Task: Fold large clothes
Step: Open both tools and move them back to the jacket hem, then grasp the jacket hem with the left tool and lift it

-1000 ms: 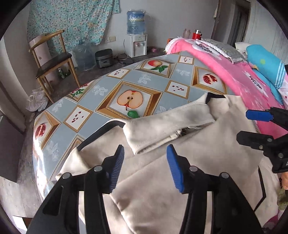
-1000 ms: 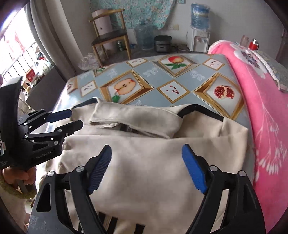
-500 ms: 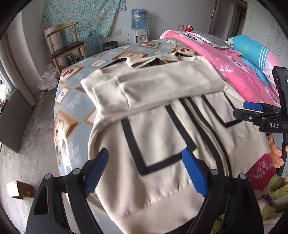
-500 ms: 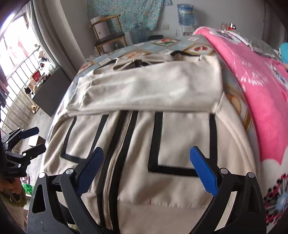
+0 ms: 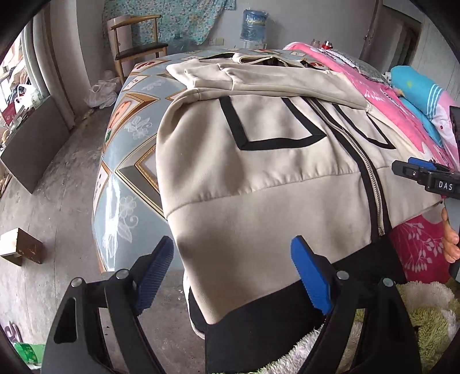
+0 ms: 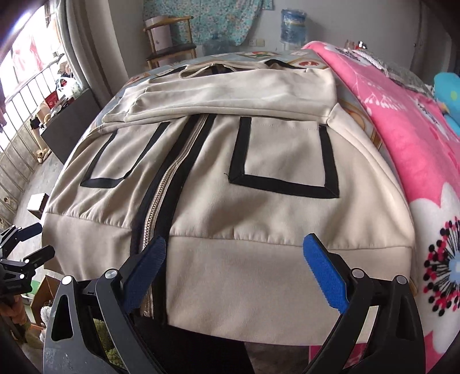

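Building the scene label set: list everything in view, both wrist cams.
jacket: 1, beige with black trim, zipped, flat on table, sleeves folded across chest, hem hanging over near edge
table: 1, blue-grey fruit-print cloth, under jacket
blanket: 1, pink floral, beside jacket
chair: 1, wood, far wall
water bottle: 1, blue, far wall
left gripper: black, blue pads, open, over hem corner
right gripper: same, open, over hem

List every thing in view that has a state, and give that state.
jacket: lying flat on the table, sleeves folded across the chest, hem hanging over the near edge
zipper: closed
left gripper: open, nothing held
right gripper: open, nothing held
wooden chair: unoccupied
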### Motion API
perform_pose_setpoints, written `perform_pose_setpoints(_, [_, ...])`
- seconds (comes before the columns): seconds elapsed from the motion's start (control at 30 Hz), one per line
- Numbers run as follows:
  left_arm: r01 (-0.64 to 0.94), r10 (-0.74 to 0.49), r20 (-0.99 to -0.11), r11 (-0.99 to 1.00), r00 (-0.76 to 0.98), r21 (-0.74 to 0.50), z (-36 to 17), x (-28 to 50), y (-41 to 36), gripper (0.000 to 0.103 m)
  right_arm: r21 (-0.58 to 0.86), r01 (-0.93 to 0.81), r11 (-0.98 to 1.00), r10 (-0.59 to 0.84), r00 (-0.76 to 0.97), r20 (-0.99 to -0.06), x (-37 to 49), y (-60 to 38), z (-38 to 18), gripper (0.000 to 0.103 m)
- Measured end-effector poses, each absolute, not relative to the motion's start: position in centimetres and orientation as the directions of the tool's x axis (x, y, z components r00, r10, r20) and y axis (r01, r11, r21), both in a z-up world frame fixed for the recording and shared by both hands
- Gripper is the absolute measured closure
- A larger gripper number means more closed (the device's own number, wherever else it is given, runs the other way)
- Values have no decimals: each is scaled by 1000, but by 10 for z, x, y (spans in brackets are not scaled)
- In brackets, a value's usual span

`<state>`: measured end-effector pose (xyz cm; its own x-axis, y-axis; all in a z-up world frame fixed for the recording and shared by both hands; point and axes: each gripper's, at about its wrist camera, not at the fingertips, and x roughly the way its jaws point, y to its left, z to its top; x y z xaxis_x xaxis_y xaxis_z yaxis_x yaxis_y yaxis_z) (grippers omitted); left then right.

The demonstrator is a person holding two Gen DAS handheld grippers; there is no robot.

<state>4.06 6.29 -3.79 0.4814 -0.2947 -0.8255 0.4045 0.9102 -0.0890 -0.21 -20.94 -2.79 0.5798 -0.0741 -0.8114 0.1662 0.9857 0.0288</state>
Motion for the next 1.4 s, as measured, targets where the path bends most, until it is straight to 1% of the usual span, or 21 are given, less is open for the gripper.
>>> perform_pose_setpoints(0.03, [406,-313,-818,907,482,-108,-37,38,64,22,25,160,987,-73,582,-810,-4,-208,-29,10])
perform_pose_setpoints(0.07, [407,-321,-812,906,488,-114,-37,36,64,25,21,151,988,-72,582,-810,-6,-206,-31,10])
perform_pose_setpoints(0.27, [369,-297,-815,923,497,-111,-41,35,73,39,-6,123,992,-78,584,-808,-7,-197,-32,10])
perform_pose_setpoints(0.4, [328,-345,-829,921,440,-209,-47,34,90,43,-12,123,992,-84,603,-793,-7,-193,-28,10])
perform_pose_setpoints(0.63, [289,-449,-820,887,354,-361,-66,36,101,56,4,118,993,-67,591,-804,-6,-190,-34,10])
perform_pose_setpoints(0.8, [291,-498,-792,863,352,-413,-67,41,102,58,-16,111,994,-80,597,-799,-16,-191,-31,10])
perform_pose_setpoints(0.83, [294,-512,-785,855,349,-427,-66,41,102,60,-26,111,993,-87,595,-799,-19,-193,-30,10])
perform_pose_setpoints(0.87, [302,-529,-775,845,346,-442,-63,41,102,62,-37,114,993,-98,593,-799,-23,-194,-30,10])
perform_pose_setpoints(1.03, [380,-614,-713,782,338,-493,-45,38,100,63,-74,138,988,-140,573,-807,-37,-201,-32,10])
perform_pose_setpoints(1.2, [310,-581,-756,809,300,-499,-60,56,98,63,-77,155,985,-152,566,-811,-43,-204,-33,10])
perform_pose_setpoints(1.3, [276,-618,-732,785,288,-554,-61,60,102,65,-82,169,982,-164,560,-812,-47,-204,-30,10])
perform_pose_setpoints(1.4, [313,-646,-703,762,298,-567,-51,58,100,65,-80,180,980,-169,554,-815,-54,-206,-27,10])
